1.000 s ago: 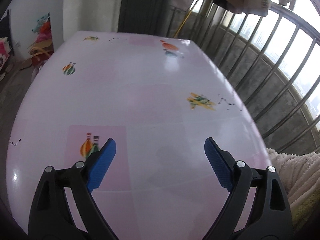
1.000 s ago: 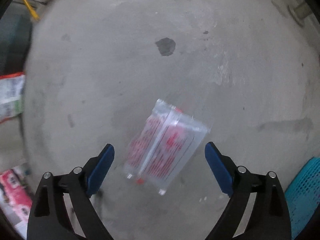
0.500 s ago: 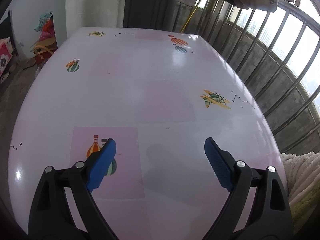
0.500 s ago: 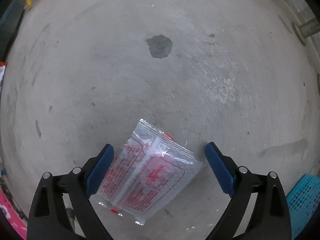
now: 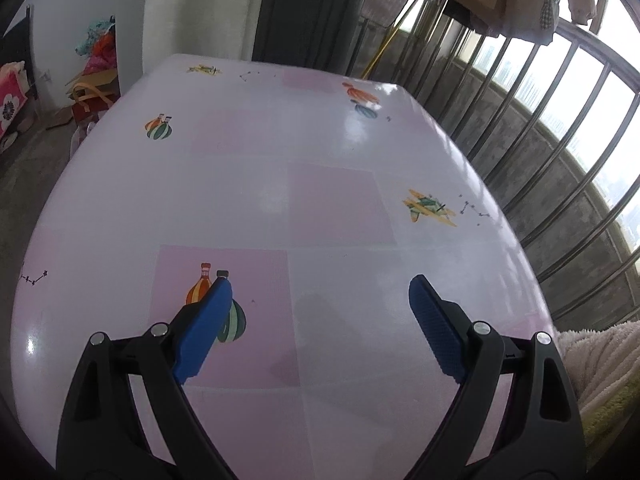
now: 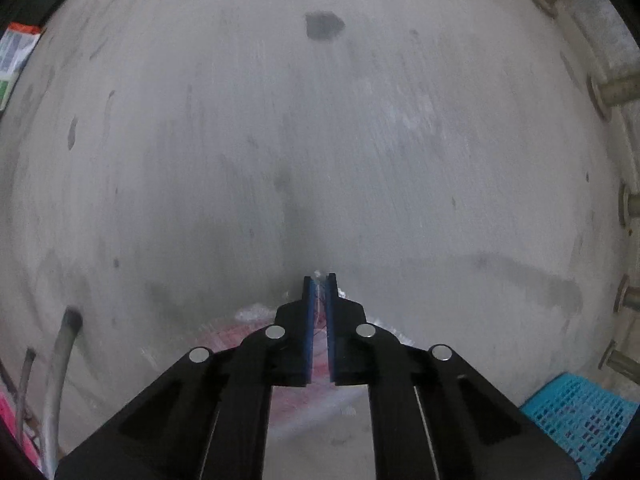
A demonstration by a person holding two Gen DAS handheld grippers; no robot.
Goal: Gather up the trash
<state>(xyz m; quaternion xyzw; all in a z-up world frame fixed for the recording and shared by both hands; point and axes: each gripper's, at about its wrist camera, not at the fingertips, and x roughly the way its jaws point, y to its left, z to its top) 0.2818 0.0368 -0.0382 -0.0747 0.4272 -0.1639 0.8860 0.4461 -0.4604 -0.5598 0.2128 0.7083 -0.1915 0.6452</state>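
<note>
While the right gripper [image 6: 319, 280] points down at the concrete floor [image 6: 320, 140], its jaws are clenched on the clear plastic wrapper with red print [image 6: 320, 364]. A thin strip of film shows between the blue pads [image 6: 307, 320], and the rest of the packet spreads out below and behind the fingers, near the bottom of the right wrist view. Whether the packet is lifted or lying on the floor cannot be told; that part is blurred.

Notes for the lift:
- You hold only a pinch of thin film. Raise it straight and slow, so the slick plastic does not slide out of the pads.
- Keep the squeeze firm all the way; a light packet swings and can twist free.
- The blue mesh basket [image 6: 580, 420] sits at the near right corner of the view. It is probably the place for trash, though that is a guess. If so, carry the wrapper low and to the right, and release only once it hangs over the basket's opening.
- Mind the metal legs [image 6: 60, 360] at the near left; steer away from them.

The left gripper [image 5: 320, 296] hangs over the pink patterned bench [image 5: 320, 184], jaws released and wide, nothing between them. Keep it parked there, clear of the right hand's path. More packaging [image 6: 16, 56] lies at the far left edge of the floor, for a later pass.
</note>
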